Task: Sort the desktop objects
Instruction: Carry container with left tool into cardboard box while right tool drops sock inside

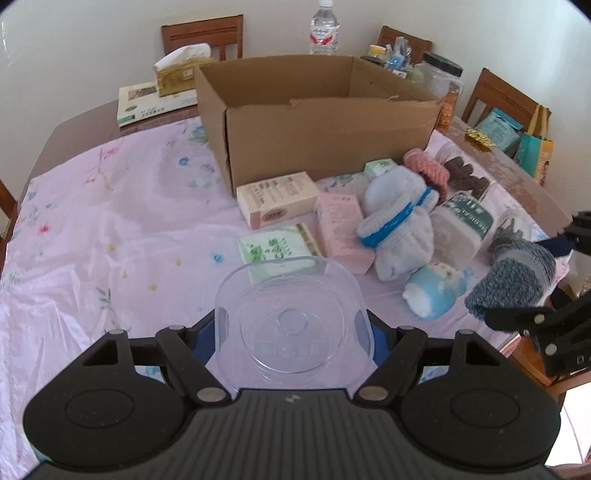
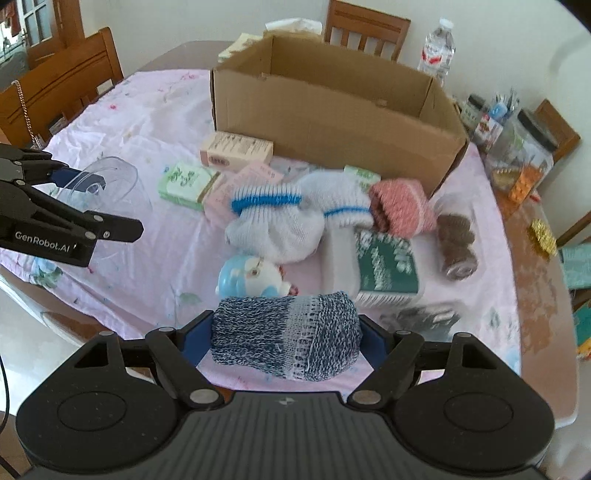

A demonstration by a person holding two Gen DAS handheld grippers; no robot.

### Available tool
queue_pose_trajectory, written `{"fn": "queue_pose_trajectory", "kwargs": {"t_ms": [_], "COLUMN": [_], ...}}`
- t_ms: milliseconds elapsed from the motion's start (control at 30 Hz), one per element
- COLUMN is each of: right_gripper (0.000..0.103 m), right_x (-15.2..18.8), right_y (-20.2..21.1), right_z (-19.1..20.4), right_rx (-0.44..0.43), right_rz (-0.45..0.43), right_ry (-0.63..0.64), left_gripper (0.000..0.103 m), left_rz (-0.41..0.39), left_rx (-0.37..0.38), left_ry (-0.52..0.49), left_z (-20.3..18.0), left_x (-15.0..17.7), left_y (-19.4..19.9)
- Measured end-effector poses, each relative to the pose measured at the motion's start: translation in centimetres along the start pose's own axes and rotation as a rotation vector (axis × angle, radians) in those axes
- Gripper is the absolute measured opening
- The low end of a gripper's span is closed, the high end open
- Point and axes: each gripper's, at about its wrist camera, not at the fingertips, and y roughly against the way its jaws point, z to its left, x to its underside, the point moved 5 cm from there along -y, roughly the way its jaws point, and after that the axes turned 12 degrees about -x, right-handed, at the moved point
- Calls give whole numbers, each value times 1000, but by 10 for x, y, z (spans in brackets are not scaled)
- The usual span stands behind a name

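My left gripper (image 1: 293,326) is shut on a clear plastic container (image 1: 291,314), held above the pink cloth; the same container (image 2: 99,184) and left gripper (image 2: 88,201) show at the left of the right wrist view. My right gripper (image 2: 286,338) is shut on a rolled blue-and-white knit sock (image 2: 286,336), also seen as the sock (image 1: 511,282) at the right of the left wrist view. An open cardboard box (image 1: 325,122) stands behind a heap: white socks with blue bands (image 2: 288,218), a pink knit roll (image 2: 400,206), a blue toy (image 2: 251,277), small cartons (image 1: 277,199).
A white bottle with a green label (image 2: 376,269), a brown bundle (image 2: 456,240) and a green tissue pack (image 2: 186,182) lie on the pink tablecloth (image 1: 110,229). Jars (image 2: 521,155), a water bottle (image 1: 324,31), a tissue box (image 1: 177,72) and chairs ring the table.
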Motion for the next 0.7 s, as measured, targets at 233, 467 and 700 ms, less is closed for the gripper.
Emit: {"fn": "queue_pose_trajectory", "kwargs": {"t_ms": [233,467,700], "right_gripper": [84,84,84], "right_x": [-35,-81,-130], "right_y": [16,18,22], "right_z": [-14,-45,-80], "right_rx": [-19,-63,-78], "right_rz": [-49,-96,-149], "right_ry": [51,122,209], "left_gripper": [77,77,77], "left_rz": [-31,-67,-113], "left_rx": [1,-36,-76], "left_ry": [-20,13,55], "left_z": [-1,-5,-8], "left_x": [-30,-78,-133], "left_y": [15,17,10]}}
